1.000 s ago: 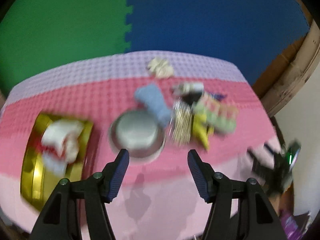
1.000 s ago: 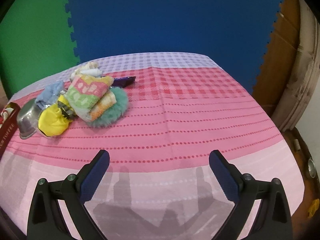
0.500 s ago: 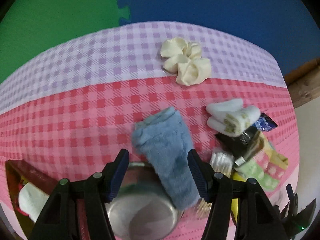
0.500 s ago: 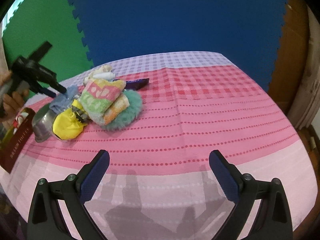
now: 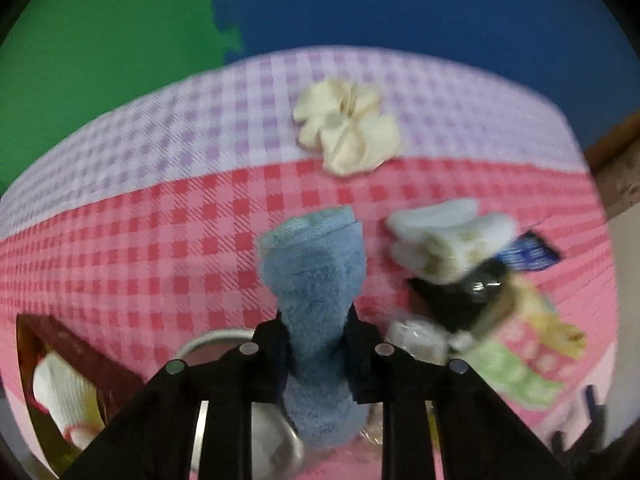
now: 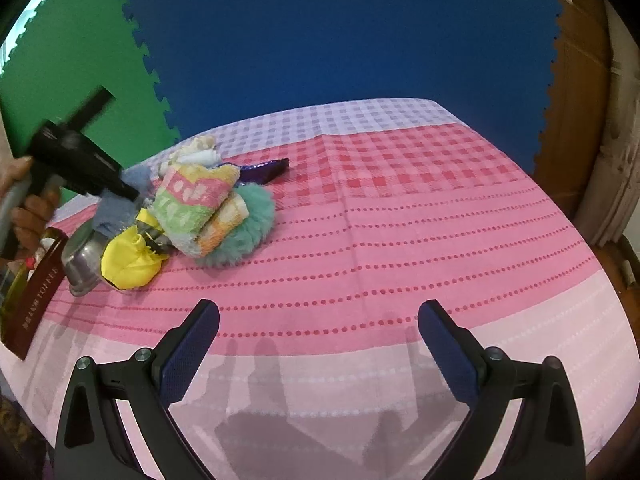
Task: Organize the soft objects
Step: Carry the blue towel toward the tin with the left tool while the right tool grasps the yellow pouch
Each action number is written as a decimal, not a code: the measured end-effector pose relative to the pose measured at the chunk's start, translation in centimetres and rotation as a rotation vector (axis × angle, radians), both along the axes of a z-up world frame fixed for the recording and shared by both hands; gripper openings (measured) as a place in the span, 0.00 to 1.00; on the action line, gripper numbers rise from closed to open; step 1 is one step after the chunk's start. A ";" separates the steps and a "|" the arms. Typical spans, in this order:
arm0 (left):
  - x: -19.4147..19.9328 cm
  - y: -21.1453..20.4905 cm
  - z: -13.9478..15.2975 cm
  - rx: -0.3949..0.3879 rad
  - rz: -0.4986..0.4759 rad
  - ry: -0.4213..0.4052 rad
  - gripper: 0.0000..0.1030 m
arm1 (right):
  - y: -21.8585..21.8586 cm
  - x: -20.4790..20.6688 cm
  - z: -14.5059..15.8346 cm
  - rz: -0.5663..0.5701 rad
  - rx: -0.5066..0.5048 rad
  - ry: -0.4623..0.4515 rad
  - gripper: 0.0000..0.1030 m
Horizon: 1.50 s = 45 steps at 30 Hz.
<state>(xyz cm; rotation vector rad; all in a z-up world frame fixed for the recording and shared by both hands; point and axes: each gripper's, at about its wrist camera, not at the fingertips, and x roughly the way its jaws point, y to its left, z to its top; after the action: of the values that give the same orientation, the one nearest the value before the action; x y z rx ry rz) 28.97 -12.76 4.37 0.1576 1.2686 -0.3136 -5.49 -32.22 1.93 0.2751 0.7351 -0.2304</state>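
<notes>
- Currently the left gripper (image 5: 316,344) is closing its jaws around the middle of a folded blue fluffy cloth (image 5: 316,280), and the pads already pinch its waist narrow.
- That blue cloth lies partly over the rim of a steel bowl (image 5: 208,340), at about 6 o'clock in the left wrist view, with its far end pointing to 12 o'clock.
- The right gripper (image 6: 318,344) hangs over bare tablecloth (image 6: 400,220) with its jaws spread wide and nothing between them.
- Risk: the grip sits on a plush, squashy fold, so a layer could slide out and the cloth could unroll when lifted.
- Risk: the cloth overlaps the bowl, so lifting may drag or tip the bowl, which looks light.
- Risk: a clear crinkly packet (image 5: 416,340) lies just beside the jaws at 3 o'clock and might snag.
- Count, soft things: one blue cloth, one cream fabric bow (image 5: 348,128) at 12 o'clock, one white rolled sock pair (image 5: 448,240) at 2 o'clock, one patterned towel (image 6: 200,204), one teal puff (image 6: 248,228) under it, one yellow cloth bundle (image 6: 128,264).
- Count, other things: one steel bowl, one gold-lined box (image 5: 80,360) at 8 o'clock holding a white item (image 5: 60,396), one dark purple wrapper (image 6: 264,168).
- Count, grippers: two.
</notes>
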 end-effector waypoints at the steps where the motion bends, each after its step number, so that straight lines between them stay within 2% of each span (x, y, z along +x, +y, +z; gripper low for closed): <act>1: -1.4 0.7 1.6 -0.042 0.005 -0.035 0.21 | 0.0 0.0 0.0 -0.005 -0.002 0.000 0.96; 5: -7.6 3.6 6.7 -0.144 0.010 -0.146 0.21 | 0.2 0.0 0.0 -0.007 -0.020 0.006 0.96; 9: -13.0 6.6 8.3 -0.212 0.012 -0.143 0.21 | 0.5 0.0 0.1 -0.002 -0.041 0.010 0.96; 13: -18.7 10.1 7.6 -0.258 0.031 -0.097 0.21 | 1.0 -0.1 0.3 0.017 -0.059 0.019 0.96; 14: -19.7 10.6 7.4 -0.260 0.037 -0.087 0.21 | 1.2 -0.2 0.4 0.025 -0.052 0.021 0.91; 16: -22.1 12.1 5.8 -0.277 0.059 -0.052 0.21 | 1.9 -0.5 1.1 0.083 0.039 0.003 0.85; 18: -23.8 13.6 4.6 -0.283 0.075 -0.012 0.21 | 3.4 -0.2 1.8 0.127 0.073 -0.002 0.85; 21: -25.9 15.5 3.5 -0.280 0.100 0.002 0.21 | 6.5 1.1 3.3 0.216 0.113 -0.027 0.85; 25: -27.8 17.1 3.8 -0.280 0.117 -0.020 0.21 | 9.1 4.8 4.2 0.256 0.209 -0.009 0.85; 31: -28.7 19.3 4.7 -0.303 0.149 -0.045 0.21 | 10.3 10.1 2.7 0.191 0.278 0.095 0.75; 33: -29.0 19.8 4.8 -0.304 0.153 -0.050 0.21 | 10.5 11.1 2.0 0.159 0.273 0.133 0.70; 35: -28.6 20.5 4.9 -0.308 0.154 -0.054 0.21 | 10.3 11.6 1.2 0.136 0.278 0.158 0.54; 36: -28.5 20.8 5.0 -0.308 0.158 -0.057 0.21 | 10.1 12.0 0.7 0.129 0.295 0.179 0.53; 37: -28.5 21.0 5.0 -0.308 0.162 -0.057 0.21 | 10.0 12.3 0.3 0.135 0.322 0.199 0.46; 39: -28.4 21.8 5.0 -0.313 0.174 -0.053 0.21 | 10.0 12.5 -0.3 0.138 0.329 0.225 0.44; 42: -28.3 22.7 5.3 -0.322 0.195 -0.051 0.21 | 9.7 11.5 0.3 0.146 0.306 0.195 0.37; 45: -28.4 24.1 6.0 -0.319 0.216 -0.079 0.21 | 8.8 9.3 1.2 0.169 0.363 0.162 0.35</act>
<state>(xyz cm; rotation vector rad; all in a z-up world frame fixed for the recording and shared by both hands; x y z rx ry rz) 0.60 11.31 10.37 -0.2364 1.1304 -0.3153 3.80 -23.44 3.09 0.5407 0.9559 0.0441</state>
